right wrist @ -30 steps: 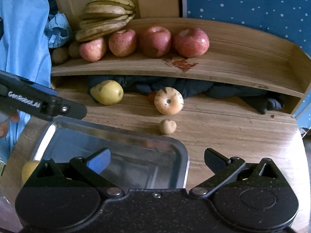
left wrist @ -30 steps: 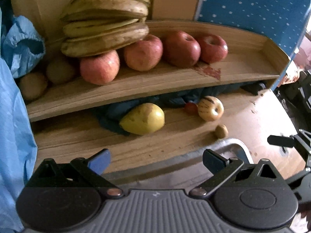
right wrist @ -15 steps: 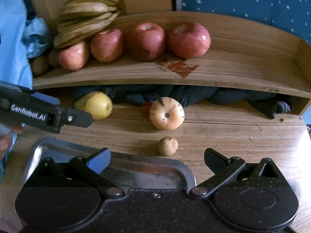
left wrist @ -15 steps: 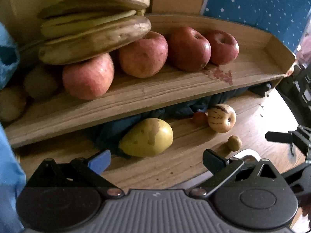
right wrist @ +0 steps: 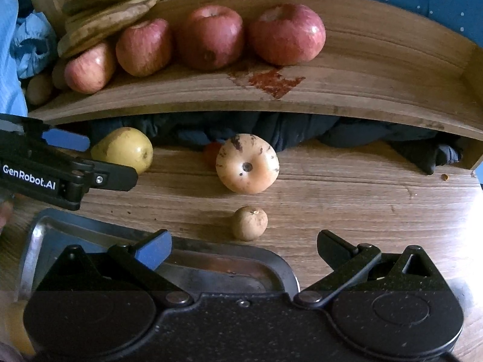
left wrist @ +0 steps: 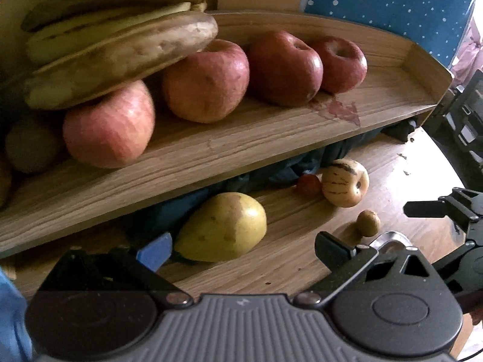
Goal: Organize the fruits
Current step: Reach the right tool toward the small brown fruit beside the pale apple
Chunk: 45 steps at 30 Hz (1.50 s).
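A yellow-green pear (left wrist: pixel 222 227) lies on the wooden table just ahead of my open left gripper (left wrist: pixel 241 249), whose fingers flank its near side without touching. To its right sit a small red fruit (left wrist: pixel 308 185), a striped pale round fruit (left wrist: pixel 345 182) and a small brown fruit (left wrist: pixel 367 222). In the right wrist view my right gripper (right wrist: pixel 244 249) stands open over the metal tray (right wrist: pixel 229 268), with the small brown fruit (right wrist: pixel 250 222) and the striped fruit (right wrist: pixel 247 163) ahead. The pear (right wrist: pixel 122 149) and the left gripper (right wrist: pixel 87 163) show at left.
A wooden shelf (left wrist: pixel 241 147) above the table carries several red apples (left wrist: pixel 206 81), bananas (left wrist: pixel 120 45) and brown fruits at its left end. Dark cloth (right wrist: pixel 286 129) is bunched under the shelf. Blue fabric (right wrist: pixel 30 45) hangs at the left. A yellow fruit (right wrist: pixel 16 328) lies in the tray.
Both grippers have moved forward toward the shelf. The left one has closed in on the pear; the right one has come nearer the small brown fruit. Both stay open.
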Each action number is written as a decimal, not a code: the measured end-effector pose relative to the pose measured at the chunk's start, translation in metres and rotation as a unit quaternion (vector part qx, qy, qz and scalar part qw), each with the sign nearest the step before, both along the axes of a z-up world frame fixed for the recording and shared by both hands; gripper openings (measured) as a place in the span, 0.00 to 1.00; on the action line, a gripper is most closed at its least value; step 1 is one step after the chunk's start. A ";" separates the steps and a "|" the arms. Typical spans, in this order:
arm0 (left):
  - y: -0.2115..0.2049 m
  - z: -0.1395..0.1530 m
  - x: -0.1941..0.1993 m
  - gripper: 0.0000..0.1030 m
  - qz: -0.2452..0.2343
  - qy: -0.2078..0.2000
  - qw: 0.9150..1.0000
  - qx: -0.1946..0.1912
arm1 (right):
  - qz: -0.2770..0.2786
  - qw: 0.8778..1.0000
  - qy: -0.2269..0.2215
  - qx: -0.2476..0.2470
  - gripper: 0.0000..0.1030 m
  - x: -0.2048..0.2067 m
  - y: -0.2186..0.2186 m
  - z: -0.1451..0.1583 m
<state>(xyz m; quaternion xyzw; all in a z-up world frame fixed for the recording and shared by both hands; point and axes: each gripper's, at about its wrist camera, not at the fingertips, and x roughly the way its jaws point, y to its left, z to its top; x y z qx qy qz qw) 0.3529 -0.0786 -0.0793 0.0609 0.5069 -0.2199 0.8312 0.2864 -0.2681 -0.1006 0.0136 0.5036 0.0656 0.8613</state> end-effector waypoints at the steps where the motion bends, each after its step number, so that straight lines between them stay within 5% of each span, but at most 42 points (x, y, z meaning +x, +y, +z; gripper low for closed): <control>1: 0.000 0.000 0.000 1.00 0.001 -0.002 1.000 0.000 | 0.000 1.000 0.000 -0.001 0.99 0.001 0.000 -0.001; 16: 0.001 -0.010 0.007 0.98 -0.012 -0.003 1.000 0.008 | -0.004 1.000 -0.009 -0.013 0.93 -0.001 0.007 -0.003; 31: 0.009 -0.012 0.015 0.96 -0.027 0.027 0.999 -0.032 | 0.002 1.000 -0.009 -0.019 0.90 -0.006 0.013 -0.009; 45: 0.006 -0.016 0.016 0.83 -0.033 0.022 0.999 -0.020 | 0.000 1.000 -0.013 -0.018 0.78 -0.005 0.015 -0.011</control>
